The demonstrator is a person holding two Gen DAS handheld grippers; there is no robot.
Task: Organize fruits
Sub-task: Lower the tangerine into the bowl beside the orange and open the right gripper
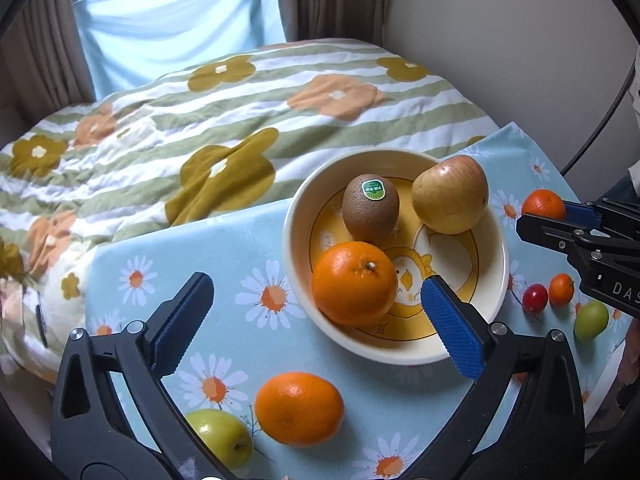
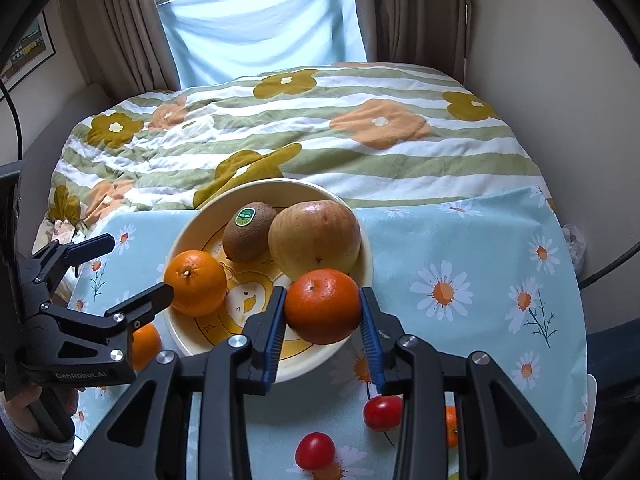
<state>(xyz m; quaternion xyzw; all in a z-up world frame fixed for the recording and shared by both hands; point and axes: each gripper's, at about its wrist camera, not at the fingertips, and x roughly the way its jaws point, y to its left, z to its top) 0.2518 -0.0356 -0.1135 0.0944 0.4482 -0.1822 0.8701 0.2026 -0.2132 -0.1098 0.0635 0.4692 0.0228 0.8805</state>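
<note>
A cream bowl [image 1: 296, 208] [image 2: 200, 220] with a duck picture holds a kiwi [image 1: 370, 208], a yellow-red apple [image 1: 450, 198] and an orange [image 1: 354, 284] [image 2: 196, 282]. My left gripper [image 1: 316, 282] [image 2: 132, 270] is open wide, one finger outside the bowl's left rim and the other over its inside. The orange lies between them, and neither pad presses on it. My right gripper [image 2: 323, 292] is shut on a mandarin [image 2: 322, 306] [image 1: 544, 204], held over the bowl's near rim. On the daisy cloth lie another orange [image 1: 299, 408] and a green apple [image 1: 222, 436].
To the bowl's right lie a cherry tomato [image 1: 535, 298], a small mandarin [image 1: 561, 289] and a small green fruit [image 1: 591, 320]. A second tomato [image 2: 315, 450] lies nearer. A flowered quilt [image 1: 240, 120] on a bed is behind the table, with curtains beyond.
</note>
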